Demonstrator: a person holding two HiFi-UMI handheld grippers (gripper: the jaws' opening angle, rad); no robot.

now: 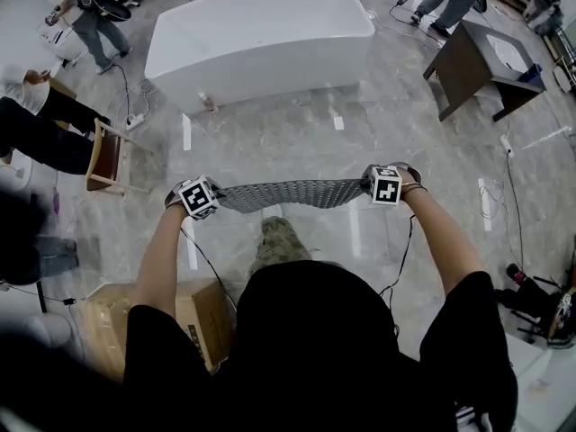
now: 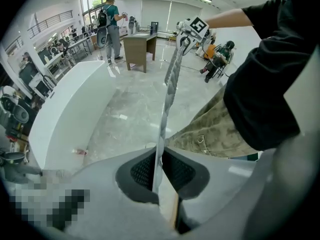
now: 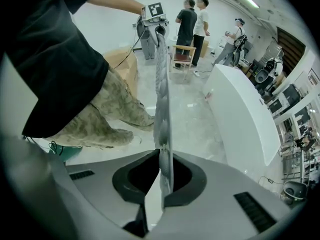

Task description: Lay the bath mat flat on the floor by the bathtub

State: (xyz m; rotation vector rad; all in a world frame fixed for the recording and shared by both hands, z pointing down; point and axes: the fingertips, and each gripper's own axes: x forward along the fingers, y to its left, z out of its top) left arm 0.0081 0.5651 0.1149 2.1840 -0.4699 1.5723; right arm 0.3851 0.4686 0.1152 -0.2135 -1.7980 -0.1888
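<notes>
The grey bath mat (image 1: 290, 193) hangs stretched in the air between my two grippers, above the marble floor in front of the white bathtub (image 1: 261, 36). My left gripper (image 1: 200, 198) is shut on the mat's left end, and my right gripper (image 1: 385, 185) is shut on its right end. In the left gripper view the mat (image 2: 168, 94) runs edge-on from the jaws up to the other gripper's marker cube (image 2: 192, 28). In the right gripper view the mat (image 3: 162, 99) runs the same way, with the bathtub (image 3: 242, 111) at the right.
A wooden chair (image 1: 106, 157) stands left of the mat and a cardboard box (image 1: 189, 318) lies near my left leg. A dark table (image 1: 481, 66) is at the back right. Several people stand around the edges, and cables (image 1: 513, 196) trail over the floor.
</notes>
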